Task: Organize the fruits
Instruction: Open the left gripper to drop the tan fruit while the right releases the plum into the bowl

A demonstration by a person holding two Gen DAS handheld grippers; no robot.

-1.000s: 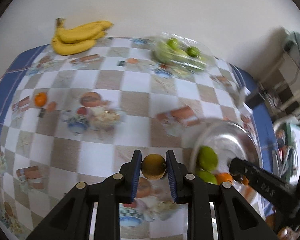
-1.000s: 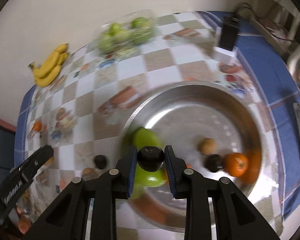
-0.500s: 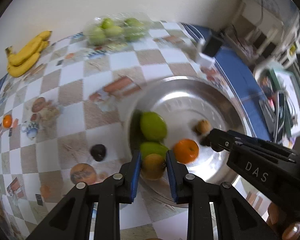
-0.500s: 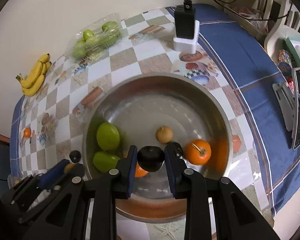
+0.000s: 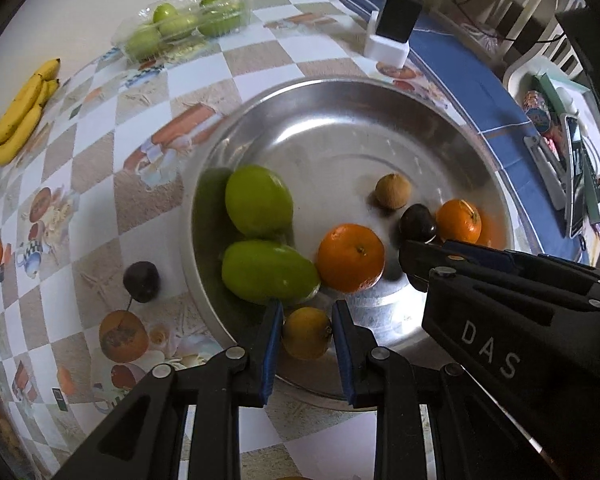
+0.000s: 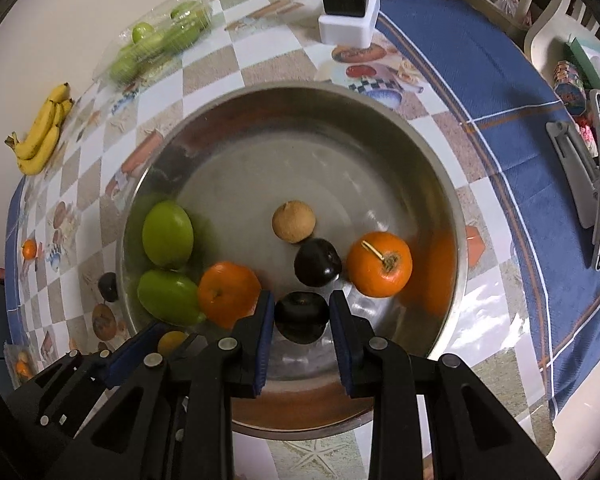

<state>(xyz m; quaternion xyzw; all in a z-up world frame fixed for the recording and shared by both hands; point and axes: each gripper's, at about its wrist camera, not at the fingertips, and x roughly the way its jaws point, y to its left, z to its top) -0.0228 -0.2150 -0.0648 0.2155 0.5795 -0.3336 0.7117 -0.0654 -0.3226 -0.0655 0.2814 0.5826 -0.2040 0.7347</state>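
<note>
While both hover over round steel bowl, left tool clenches small yellow fruit above near rim; right tool grips dark round plum, further inside.

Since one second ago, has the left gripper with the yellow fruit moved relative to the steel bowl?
Yes. The left gripper, shut on the yellow fruit, was beside the steel bowl above the tablecloth; now it has moved to its right, over the bowl's near rim.
</note>
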